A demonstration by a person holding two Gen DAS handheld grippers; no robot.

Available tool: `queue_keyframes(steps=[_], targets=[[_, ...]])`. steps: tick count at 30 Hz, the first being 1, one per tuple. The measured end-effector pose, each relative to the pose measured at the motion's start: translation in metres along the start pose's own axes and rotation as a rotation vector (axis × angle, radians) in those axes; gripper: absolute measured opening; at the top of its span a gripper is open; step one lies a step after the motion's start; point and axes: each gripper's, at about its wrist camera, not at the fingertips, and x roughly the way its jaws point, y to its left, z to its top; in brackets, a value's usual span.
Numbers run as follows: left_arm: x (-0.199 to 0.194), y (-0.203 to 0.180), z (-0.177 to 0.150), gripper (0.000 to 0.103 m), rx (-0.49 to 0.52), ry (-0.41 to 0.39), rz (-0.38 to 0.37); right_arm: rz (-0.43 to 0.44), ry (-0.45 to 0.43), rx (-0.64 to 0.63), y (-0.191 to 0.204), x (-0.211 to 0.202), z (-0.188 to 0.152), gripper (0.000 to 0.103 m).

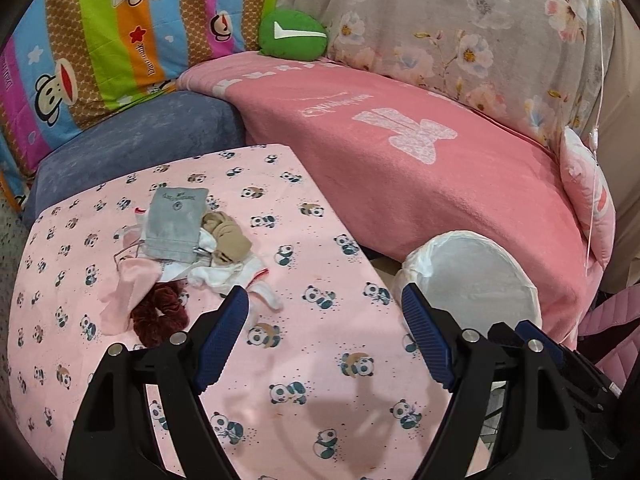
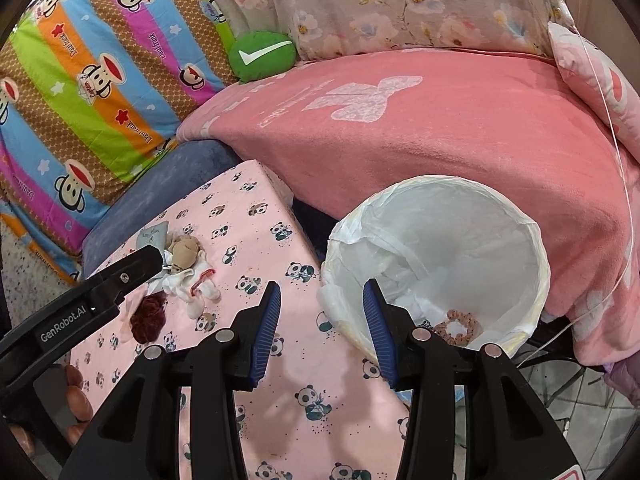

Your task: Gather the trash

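A pile of small items lies on the pink panda-print table point(image 1: 320, 240): a grey pouch point(image 1: 176, 224), a beige sock point(image 1: 226, 232), white socks point(image 1: 224, 272), a pink cloth point(image 1: 124, 292) and a dark red scrunchie point(image 1: 158, 314). My left gripper point(image 1: 324, 308) is open and empty, just right of the pile. The white-lined trash bin point(image 2: 436, 248) stands right of the table and holds a patterned scrunchie point(image 2: 458, 326). My right gripper point(image 2: 320, 300) is open and empty at the bin's near-left rim. The bin also shows in the left wrist view point(image 1: 468, 276).
A pink blanket point(image 1: 420, 168) covers the bed behind the table and bin. A blue cushion point(image 1: 132, 144), a striped monkey-print quilt point(image 1: 100, 40) and a green round pillow point(image 1: 294, 34) lie at the back left. A thin white cord point(image 2: 616, 140) hangs at the right.
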Motion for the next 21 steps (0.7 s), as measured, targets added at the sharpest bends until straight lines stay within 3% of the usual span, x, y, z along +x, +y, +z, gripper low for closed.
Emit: queue_keyframes(steps=[21], targets=[[0.017,0.129,-0.03,0.075,-0.193,0.091,0.124,0.062,0.1,-0.151,0.095,0.051,-0.022,0.044]])
